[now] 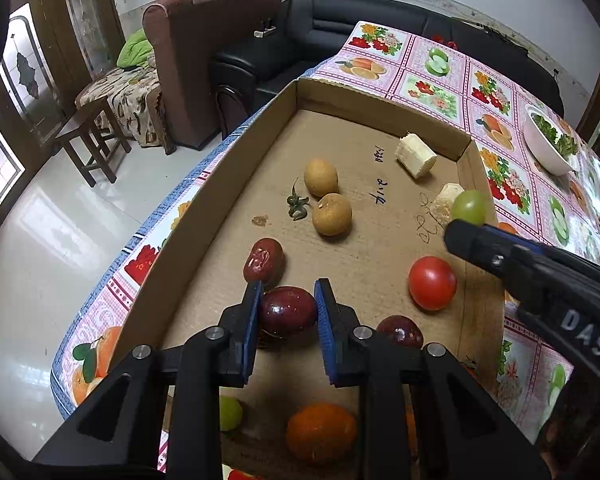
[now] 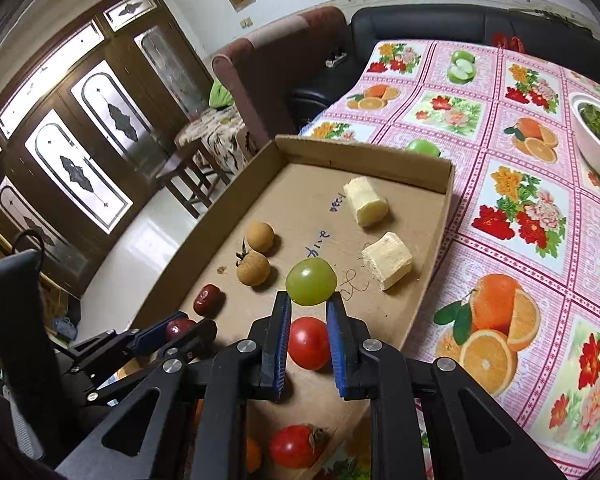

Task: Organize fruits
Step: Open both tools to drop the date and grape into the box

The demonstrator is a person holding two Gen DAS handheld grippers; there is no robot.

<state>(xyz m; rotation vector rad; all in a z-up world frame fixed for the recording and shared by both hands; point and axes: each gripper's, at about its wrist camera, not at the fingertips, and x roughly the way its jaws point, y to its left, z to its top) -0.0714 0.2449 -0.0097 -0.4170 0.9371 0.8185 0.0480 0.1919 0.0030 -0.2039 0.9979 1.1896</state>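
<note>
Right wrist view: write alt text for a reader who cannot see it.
The right gripper holds a green grape at its fingertips above a shallow cardboard tray on a fruit-patterned tablecloth. In the tray lie two banana pieces, two longans, red tomatoes and a red date.

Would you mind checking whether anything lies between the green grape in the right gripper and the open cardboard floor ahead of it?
Nothing visible does. The right gripper holds the green grape above bare floor of the cardboard tray; the banana pieces lie to its right, the two longans to its left, and a tomato below the jaws.
</note>
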